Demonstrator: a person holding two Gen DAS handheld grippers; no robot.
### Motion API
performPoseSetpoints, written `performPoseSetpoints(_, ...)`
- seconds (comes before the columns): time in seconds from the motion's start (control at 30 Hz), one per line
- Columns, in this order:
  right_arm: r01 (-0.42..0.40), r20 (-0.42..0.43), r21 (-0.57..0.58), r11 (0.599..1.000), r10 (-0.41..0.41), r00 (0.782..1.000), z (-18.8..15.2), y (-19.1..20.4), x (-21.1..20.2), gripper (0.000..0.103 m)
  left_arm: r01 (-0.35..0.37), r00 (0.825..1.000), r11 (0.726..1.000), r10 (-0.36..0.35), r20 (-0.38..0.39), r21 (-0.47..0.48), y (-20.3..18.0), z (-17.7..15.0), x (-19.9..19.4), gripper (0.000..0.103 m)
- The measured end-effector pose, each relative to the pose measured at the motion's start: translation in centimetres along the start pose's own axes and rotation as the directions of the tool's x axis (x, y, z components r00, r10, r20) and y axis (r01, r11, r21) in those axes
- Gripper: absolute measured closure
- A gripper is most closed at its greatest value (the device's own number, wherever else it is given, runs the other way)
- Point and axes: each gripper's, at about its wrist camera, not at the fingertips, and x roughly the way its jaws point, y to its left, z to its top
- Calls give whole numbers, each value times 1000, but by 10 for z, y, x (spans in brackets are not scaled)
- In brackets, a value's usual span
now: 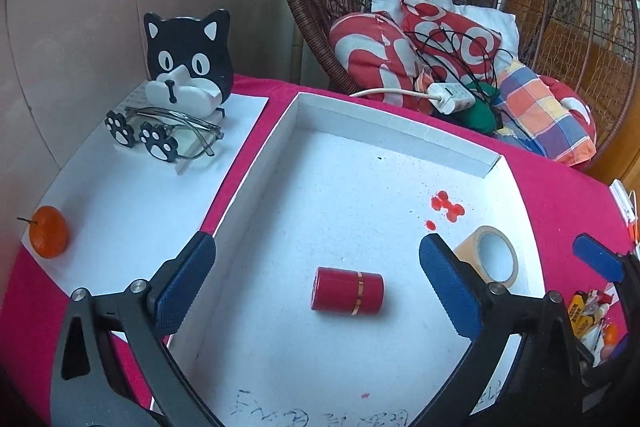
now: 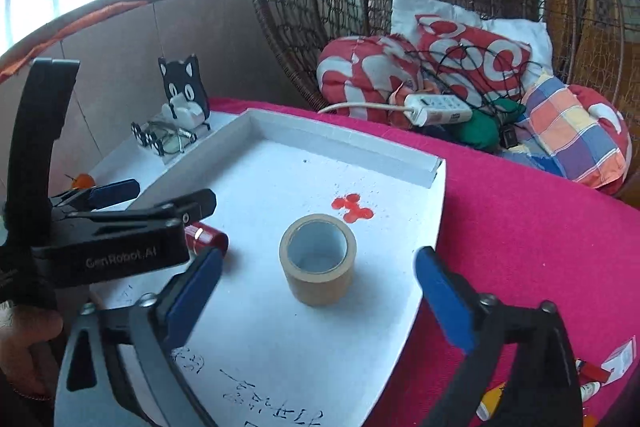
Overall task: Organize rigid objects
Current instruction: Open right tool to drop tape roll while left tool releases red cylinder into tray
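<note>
A red cylinder with a gold band (image 1: 347, 291) lies on its side in the white tray (image 1: 360, 115), between the fingertips of my open left gripper (image 1: 316, 281), which does not touch it. A roll of brown tape (image 2: 318, 259) stands in the tray ahead of my open, empty right gripper (image 2: 318, 301). The tape also shows at the tray's right in the left wrist view (image 1: 490, 255). The red cylinder (image 2: 206, 237) is partly hidden behind the left gripper in the right wrist view.
A black cat-shaped holder (image 1: 188, 61), glasses (image 1: 176, 135) and a small orange (image 1: 49, 231) sit on a white sheet left of the tray. A wicker chair with cushions and a power strip (image 1: 450, 97) stands behind. Small packets (image 1: 592, 315) lie at the right.
</note>
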Motion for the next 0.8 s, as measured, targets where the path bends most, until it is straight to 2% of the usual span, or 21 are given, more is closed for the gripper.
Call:
performPoseSetpoints(0.1,22,34,10,1000,-22,999,-2,-3,-11,0,6,999,999,-4,42,-37,2,-1,-16,0)
performPoseSetpoints(0.23,29,71,67,997,-34,997,-4,-19,-29,0,59,991,995,-49,125,-81,3,-2,-48,0)
performPoseSetpoints(0.5,43,126,190,981,-68,990,-4,-58,-61,0,161,968,987,-155,197,-18,-31,-9,-87,0)
performPoseSetpoints(0.6,68,178,229,971,-110,978,-6,-82,-84,0,222,953,974,-227,199,48,-53,-18,-97,0)
performPoseSetpoints(0.67,85,222,255,963,-143,965,-10,-103,-103,0,274,940,955,-291,177,112,-74,-29,-101,0)
performPoseSetpoints(0.8,122,280,301,946,-210,937,-23,-143,-134,0,372,917,899,-394,58,230,-126,-59,-101,0)
